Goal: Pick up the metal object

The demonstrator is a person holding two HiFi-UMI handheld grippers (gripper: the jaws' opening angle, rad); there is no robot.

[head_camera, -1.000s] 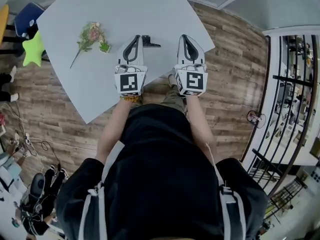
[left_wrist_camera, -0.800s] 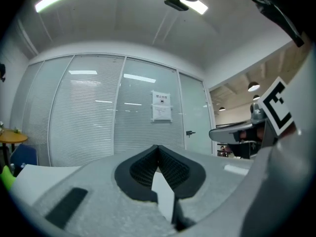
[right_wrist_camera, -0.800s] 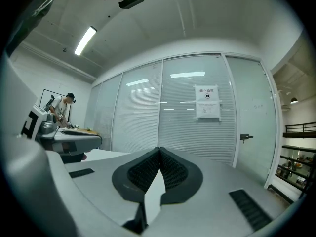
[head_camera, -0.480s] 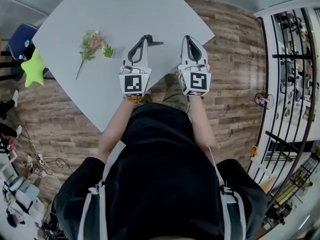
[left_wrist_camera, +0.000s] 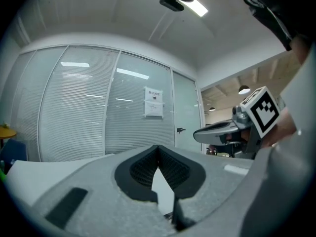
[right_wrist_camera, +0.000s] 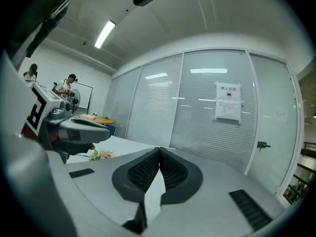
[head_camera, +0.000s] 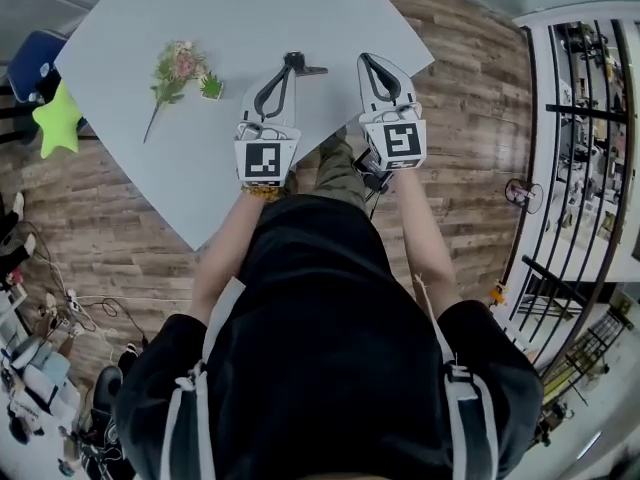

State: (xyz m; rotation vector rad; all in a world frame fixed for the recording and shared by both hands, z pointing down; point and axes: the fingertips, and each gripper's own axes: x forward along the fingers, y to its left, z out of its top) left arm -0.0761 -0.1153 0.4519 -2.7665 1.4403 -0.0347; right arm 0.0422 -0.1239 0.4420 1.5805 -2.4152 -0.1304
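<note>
Beside the metal object (head_camera: 313, 69), perhaps touching it, the left tongs (head_camera: 288, 63) are closed and empty, as are the right tongs (head_camera: 366, 60); advancing unopened could shove it away.

Head view looks steeply down from above the table (head_camera: 250, 28); both gripper views sit low at its near edge, facing level across it (sharing the glass wall (left_wrist_camera: 84, 107) beyond).

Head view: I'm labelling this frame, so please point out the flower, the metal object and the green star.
Flower (head_camera: 182, 65), head view, on the pink blooms.
Metal object (head_camera: 314, 69), head view, on the end jutting right.
Star (head_camera: 58, 120), head view, on its middle.
</note>
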